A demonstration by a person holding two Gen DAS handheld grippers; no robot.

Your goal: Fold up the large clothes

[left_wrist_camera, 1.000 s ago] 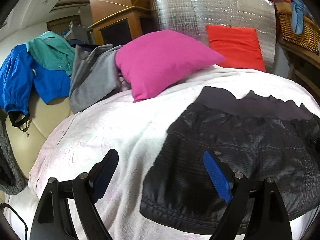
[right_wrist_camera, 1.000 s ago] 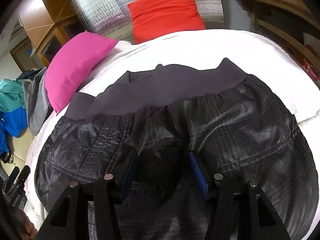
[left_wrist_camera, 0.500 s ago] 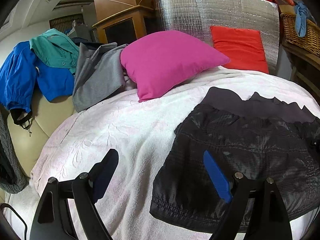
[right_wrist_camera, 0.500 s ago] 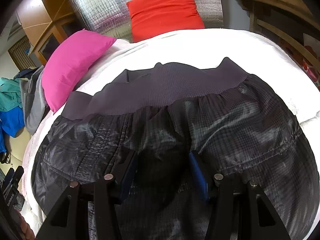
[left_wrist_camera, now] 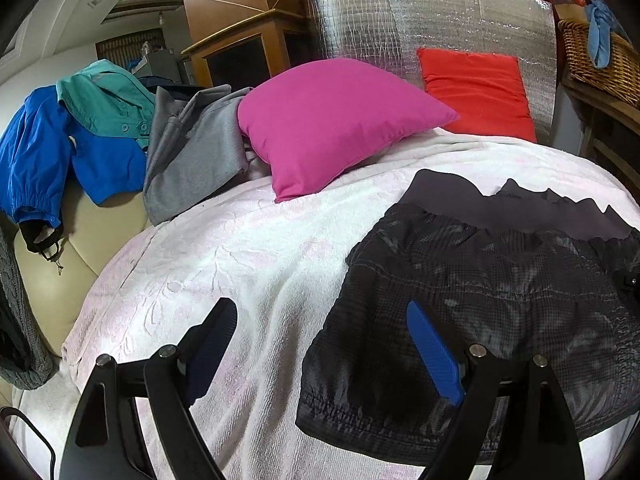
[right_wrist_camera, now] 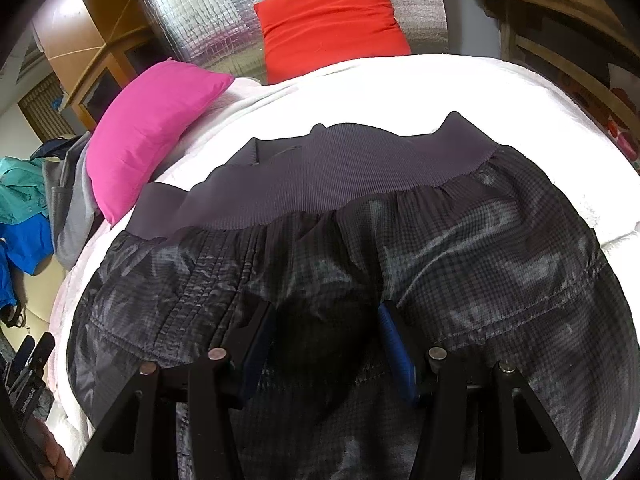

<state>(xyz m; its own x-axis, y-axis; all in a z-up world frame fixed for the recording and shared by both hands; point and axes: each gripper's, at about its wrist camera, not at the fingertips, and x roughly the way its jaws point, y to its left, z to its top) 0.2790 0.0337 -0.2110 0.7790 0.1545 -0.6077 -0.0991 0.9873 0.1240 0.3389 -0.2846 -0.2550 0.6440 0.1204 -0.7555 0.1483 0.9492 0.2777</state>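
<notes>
A dark checked garment (left_wrist_camera: 480, 304) with a grey ribbed waistband (right_wrist_camera: 328, 184) lies flat on a white blanket (left_wrist_camera: 224, 264). My left gripper (left_wrist_camera: 320, 344) is open and empty, hovering over the blanket at the garment's left edge; its right finger is above the fabric. My right gripper (right_wrist_camera: 324, 340) is open, low over the middle of the garment (right_wrist_camera: 460, 264), with dark fabric between its fingers; whether they touch it I cannot tell.
A pink pillow (left_wrist_camera: 332, 120) and a red pillow (left_wrist_camera: 476, 88) lie at the back against a silver foil panel (left_wrist_camera: 420, 20). Grey, teal and blue clothes (left_wrist_camera: 80, 136) are heaped at the left on a beige sofa. A wicker basket (left_wrist_camera: 600, 60) stands at the right.
My left gripper has drawn back and to the left, so more white blanket shows. The right gripper has barely moved over the garment.
</notes>
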